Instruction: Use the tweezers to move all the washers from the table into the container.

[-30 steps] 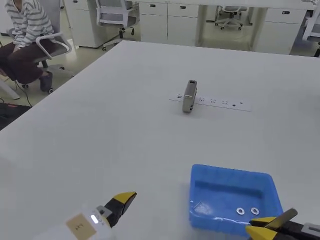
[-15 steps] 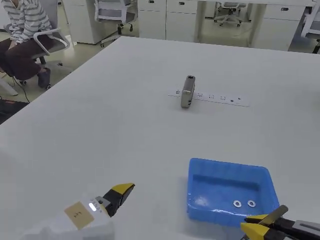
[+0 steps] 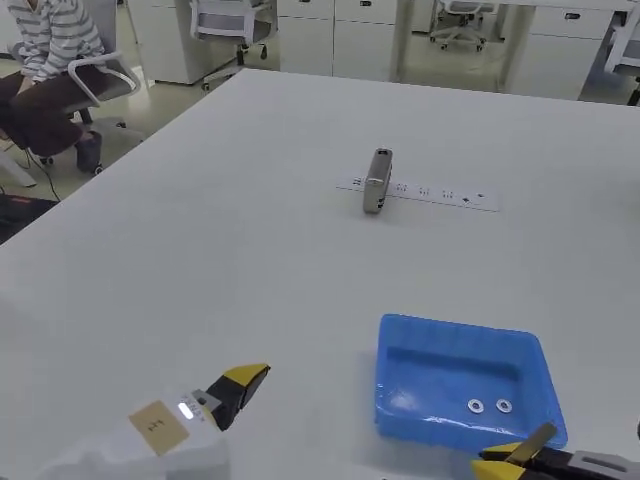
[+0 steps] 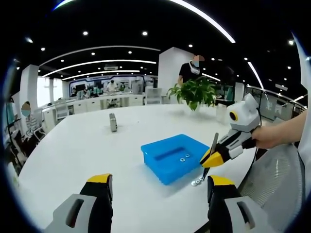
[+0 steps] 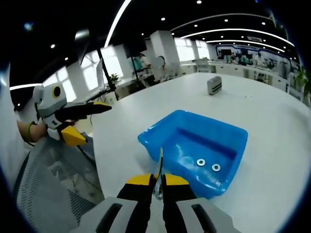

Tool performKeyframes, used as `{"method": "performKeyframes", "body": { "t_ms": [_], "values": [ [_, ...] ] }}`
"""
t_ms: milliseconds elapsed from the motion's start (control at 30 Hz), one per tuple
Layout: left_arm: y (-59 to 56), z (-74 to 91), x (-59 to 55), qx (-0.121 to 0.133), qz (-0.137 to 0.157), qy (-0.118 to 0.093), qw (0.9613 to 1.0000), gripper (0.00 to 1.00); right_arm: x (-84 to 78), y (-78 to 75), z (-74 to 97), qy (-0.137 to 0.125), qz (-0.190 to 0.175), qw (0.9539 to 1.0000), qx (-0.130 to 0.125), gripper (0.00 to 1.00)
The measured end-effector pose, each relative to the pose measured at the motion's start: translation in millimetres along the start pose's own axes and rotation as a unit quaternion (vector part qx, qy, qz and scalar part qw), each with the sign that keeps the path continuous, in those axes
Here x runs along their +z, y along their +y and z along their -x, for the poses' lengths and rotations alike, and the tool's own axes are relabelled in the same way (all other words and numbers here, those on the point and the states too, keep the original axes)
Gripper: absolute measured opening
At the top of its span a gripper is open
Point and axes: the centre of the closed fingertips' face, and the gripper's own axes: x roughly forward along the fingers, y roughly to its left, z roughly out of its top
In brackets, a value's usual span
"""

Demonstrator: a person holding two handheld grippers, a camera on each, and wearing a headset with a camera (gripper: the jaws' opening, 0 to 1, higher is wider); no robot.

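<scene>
A blue container [image 3: 456, 347] sits on the white table [image 3: 250, 240] with two washers [image 3: 490, 406] lying in it, also visible as washers [image 5: 208, 165] in the right gripper view. My right gripper [image 3: 500, 462] is just in front of the container's near edge, shut on the tweezers [image 5: 160, 162]. In the left gripper view the tweezers [image 4: 212, 148] point down at a small shiny washer [image 4: 197, 183] on the table beside the container [image 4: 167, 167]. My left gripper [image 3: 250, 378] hovers open at the lower left, empty.
A small grey metal block [image 3: 377, 180] stands on a white strip [image 3: 440, 195] at mid-table. A person sits on a chair [image 3: 60, 80] at the far left. Office chairs and cabinets stand beyond the table.
My right gripper with the tweezers has drawn back from over the container's front rim toward the near table edge. The left gripper has stayed where it was.
</scene>
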Motion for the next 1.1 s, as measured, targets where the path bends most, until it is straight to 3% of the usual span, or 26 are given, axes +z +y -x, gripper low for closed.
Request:
{"method": "performKeyframes", "body": {
  "t_ms": [400,500,633,800,867,1000,1100],
  "values": [
    [0.1,0.1,0.1,0.001,-0.001,0.0,1.0,0.81,-2.9,10.3,-3.7,0.018,0.075,0.997,0.005,0.03],
    [-1.9,1.5,8.8,-0.003,0.001,-0.023,0.9997,0.84,-4.2,12.6,-3.4,0.019,0.105,0.9943,0.003,0.02],
    [-0.9,1.3,7.5,-0.003,0.008,-0.021,0.9997,0.84,-4.2,11.8,-3.8,0.018,0.11,0.9938,0.0,0.02],
    [-2.3,0.8,6.9,-0.005,0.002,-0.018,0.9998,0.84,-3.8,4.3,-1.6,0.005,0.072,0.9973,-0.006,0.02],
    [-1.6,0.7,5.6,-0.004,0.003,-0.015,0.9999,0.84,-0.1,-0.3,3.5,-0.022,0.03,0.9992,-0.014,0.02],
    [-0.2,0.8,4.3,0.0,0.003,-0.012,0.9999,0.84,9.5,-10.0,18.4,-0.074,-0.037,0.9965,-0.015,0.02],
    [-1.1,0.4,3.8,-0.003,0.001,-0.011,0.9999,0.84,10.3,-14.2,24.2,-0.079,-0.044,0.9957,-0.02,0.02]
  ]
}}
